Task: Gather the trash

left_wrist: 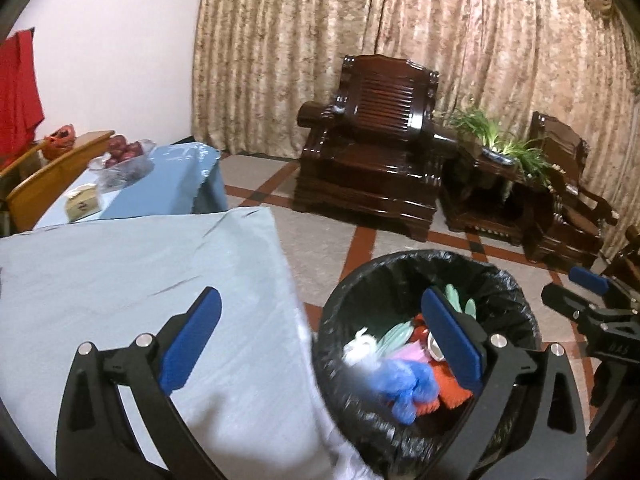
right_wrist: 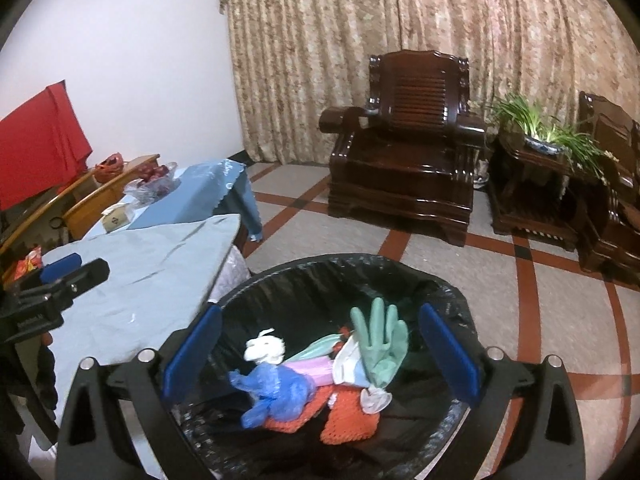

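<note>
R gripper (right_wrist: 320,356): jaws spread wide, nothing between them, hovering right over the bin mouth
L gripper (left_wrist: 320,348): also spread, empty; L pad over the tablecloth edge, R pad over the bin
bin (right_wrist: 452,292): black-lined, on floor just beside table corner, directly below R gripper
trash in bin: blue bag (right_wrist: 276,392), white wad (right_wrist: 264,350), green glove (right_wrist: 380,344), orange knit piece (right_wrist: 348,420), pink sheet; all piled in, none held
glove axis: fingers pointing away from cam, roughly along the gripper's forward line
table (left_wrist: 120,272): light-blue cloth, to L of bin; no loose trash visible on the part in view
key relation: bin sits R of the table, so anything left lies L of both grippers; L gripper nearer the table, prob. the one to reach
far table (right_wrist: 208,192): tissue box, fruit bowl, well apart
bg: dark wood armchair (right_wrist: 408,148), plant, curtain
progress: looks near done, judging by full bin + bare cloth
</note>
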A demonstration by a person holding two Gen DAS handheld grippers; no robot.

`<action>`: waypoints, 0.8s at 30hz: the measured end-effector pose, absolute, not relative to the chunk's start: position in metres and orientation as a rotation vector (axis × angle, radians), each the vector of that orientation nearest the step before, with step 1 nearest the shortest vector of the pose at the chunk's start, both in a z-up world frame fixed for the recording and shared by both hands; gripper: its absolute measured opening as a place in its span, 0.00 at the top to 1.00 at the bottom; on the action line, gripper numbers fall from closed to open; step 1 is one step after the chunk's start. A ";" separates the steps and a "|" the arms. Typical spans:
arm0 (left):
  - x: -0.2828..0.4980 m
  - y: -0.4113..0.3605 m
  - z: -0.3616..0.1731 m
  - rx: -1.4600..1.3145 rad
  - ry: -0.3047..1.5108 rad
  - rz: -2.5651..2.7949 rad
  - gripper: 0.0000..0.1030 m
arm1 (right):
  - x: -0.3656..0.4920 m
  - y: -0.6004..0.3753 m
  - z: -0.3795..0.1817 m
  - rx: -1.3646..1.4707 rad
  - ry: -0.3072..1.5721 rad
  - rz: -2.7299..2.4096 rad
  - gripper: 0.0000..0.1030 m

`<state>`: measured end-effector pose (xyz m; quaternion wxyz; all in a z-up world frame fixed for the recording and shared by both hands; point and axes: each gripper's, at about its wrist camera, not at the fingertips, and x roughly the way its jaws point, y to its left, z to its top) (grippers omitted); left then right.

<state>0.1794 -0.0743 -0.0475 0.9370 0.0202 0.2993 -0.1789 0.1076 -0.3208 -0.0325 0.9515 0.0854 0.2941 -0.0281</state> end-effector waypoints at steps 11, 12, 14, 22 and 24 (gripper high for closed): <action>0.128 -0.048 -0.026 0.038 0.573 -0.327 0.05 | 0.078 -0.282 -0.002 0.138 0.549 0.002 0.06; 0.125 -0.048 -0.024 0.037 0.568 -0.327 0.05 | 0.076 -0.280 0.000 0.136 0.544 0.005 0.06; 0.117 -0.045 -0.019 0.036 0.556 -0.328 0.05 | 0.070 -0.274 0.007 0.128 0.529 0.015 0.06; 0.086 -0.041 0.002 0.045 0.491 -0.332 0.05 | 0.049 -0.261 0.033 0.106 0.476 0.044 0.06; 0.082 -0.041 0.005 0.040 0.483 -0.334 0.05 | 0.045 -0.257 0.037 0.092 0.467 0.048 0.06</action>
